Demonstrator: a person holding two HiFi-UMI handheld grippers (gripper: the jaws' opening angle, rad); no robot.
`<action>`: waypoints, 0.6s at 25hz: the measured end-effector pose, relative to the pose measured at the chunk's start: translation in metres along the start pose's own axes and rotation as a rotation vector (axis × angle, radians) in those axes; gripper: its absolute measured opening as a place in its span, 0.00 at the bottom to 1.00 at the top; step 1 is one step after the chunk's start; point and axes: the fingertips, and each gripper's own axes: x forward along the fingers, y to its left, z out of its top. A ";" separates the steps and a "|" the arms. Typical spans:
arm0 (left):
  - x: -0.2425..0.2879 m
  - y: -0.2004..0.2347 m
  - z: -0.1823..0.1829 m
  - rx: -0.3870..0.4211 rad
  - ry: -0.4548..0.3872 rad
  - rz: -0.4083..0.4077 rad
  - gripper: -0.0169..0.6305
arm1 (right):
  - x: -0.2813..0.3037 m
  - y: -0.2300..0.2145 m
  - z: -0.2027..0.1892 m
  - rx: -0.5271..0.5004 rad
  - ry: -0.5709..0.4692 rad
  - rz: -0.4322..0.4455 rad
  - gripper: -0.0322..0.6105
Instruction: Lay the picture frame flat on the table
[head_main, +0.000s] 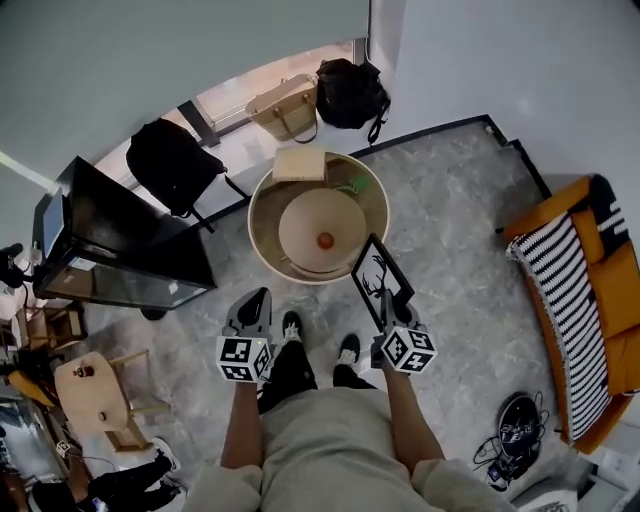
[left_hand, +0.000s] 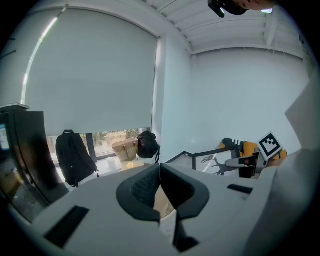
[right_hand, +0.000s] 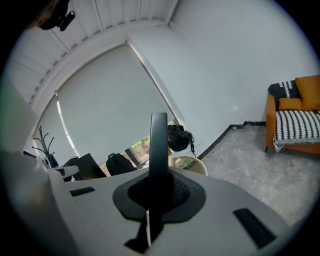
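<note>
Head view first: where is the picture frame (head_main: 381, 280)?

– At the near right rim of the round wooden desk (head_main: 256, 215). It is black, shows a deer silhouette, and is held up in the air rather than resting on the desk.

Which gripper has it?

– The right gripper (head_main: 392, 322). Its jaws are clamped on the frame's lower edge. In the right gripper view the frame (right_hand: 159, 145) shows edge-on, as a slim dark bar rising straight out of the right gripper (right_hand: 159, 187).

And the left gripper (head_main: 254, 298)?

– It hangs just off the desk's near left rim. In the left gripper view the left gripper (left_hand: 159, 172) has its jaws pressed together with nothing between them. That view also shows the frame (left_hand: 220, 162) off to one side.

Which way does the frame's long axis run?

– Away from the jaws, up and toward the desk's middle, with the pictured face tilted toward the person.

So what does laying it flat turn on?

– Probably on tipping the top edge forward and down over the desk with the right gripper alone. A raised disc (head_main: 305, 225) with a small red ball (head_main: 325, 240) fills the desk's middle, and a wooden block (head_main: 299, 164) sits at its far rim. Bare room looks scarce, so the frame may come to rest on the disc or knock the ball.
</note>
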 end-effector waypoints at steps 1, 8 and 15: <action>0.005 0.000 0.001 0.007 0.005 -0.008 0.06 | -0.001 -0.006 0.001 0.013 -0.004 -0.016 0.11; 0.057 0.016 0.003 0.048 0.055 -0.091 0.06 | 0.006 -0.028 0.014 0.097 -0.062 -0.122 0.11; 0.110 0.042 0.027 0.130 0.062 -0.215 0.06 | 0.026 -0.022 0.010 0.161 -0.092 -0.183 0.11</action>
